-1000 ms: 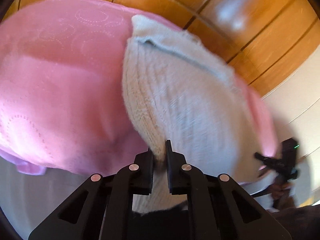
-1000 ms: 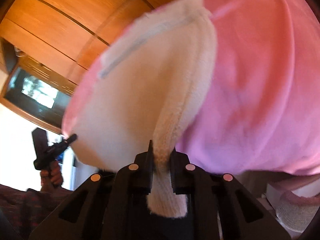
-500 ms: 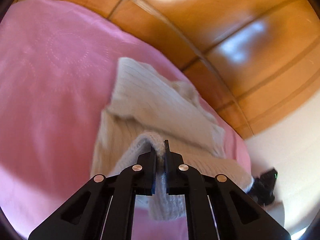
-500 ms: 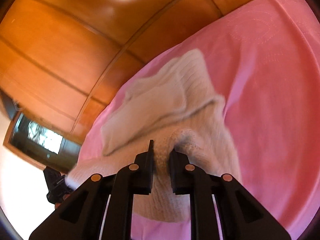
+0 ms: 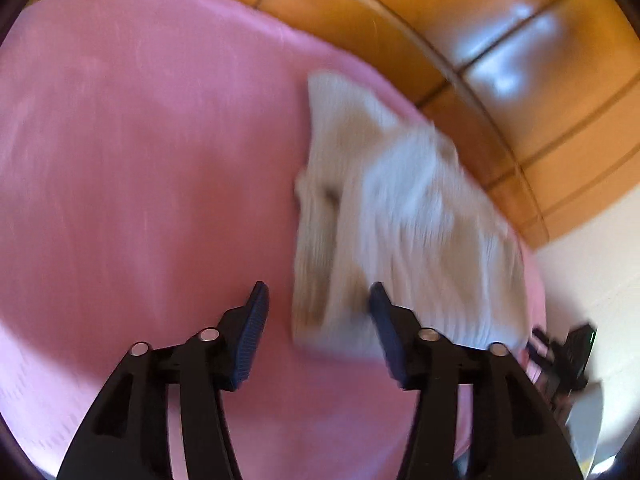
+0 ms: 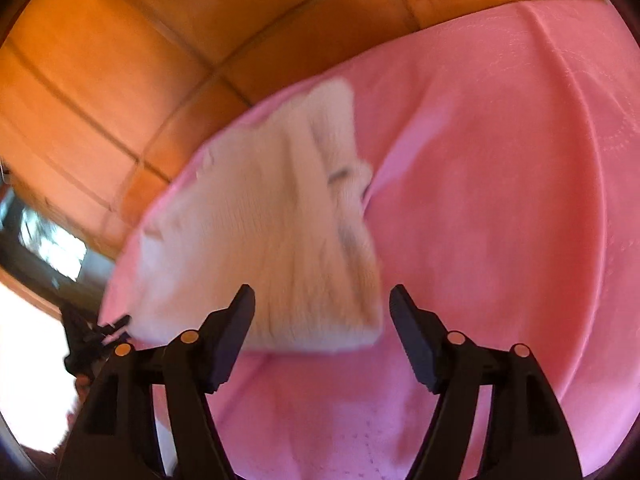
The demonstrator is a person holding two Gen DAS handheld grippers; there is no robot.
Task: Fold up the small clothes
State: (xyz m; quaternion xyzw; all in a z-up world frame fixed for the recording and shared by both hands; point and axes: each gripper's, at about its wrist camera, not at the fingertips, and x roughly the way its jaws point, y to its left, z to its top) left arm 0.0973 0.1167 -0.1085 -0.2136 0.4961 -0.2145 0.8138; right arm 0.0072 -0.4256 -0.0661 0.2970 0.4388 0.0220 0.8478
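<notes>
Cream knit garment (image 5: 404, 220) lies folded in layers on pink bedcover (image 5: 140, 160), near the edge by the wood panelling (image 5: 540, 92); image blurred. Left gripper (image 5: 314, 308) above its near edge, jaws spread wide, holding nothing. Right gripper (image 6: 322, 308) likewise gaping, empty, garment (image 6: 276, 232) just beyond its fingers.

The knit garment (image 5: 404, 220) lies on the bedspread (image 5: 152, 168), towards its far edge; the wooden wall (image 5: 500, 60) stands behind both; in the left wrist view the left gripper (image 5: 316, 300) sits near, the garment ahead and to its right; in the right wrist view the right gripper (image 6: 322, 300) sits near, the garment (image 6: 272, 232) ahead and left.
</notes>
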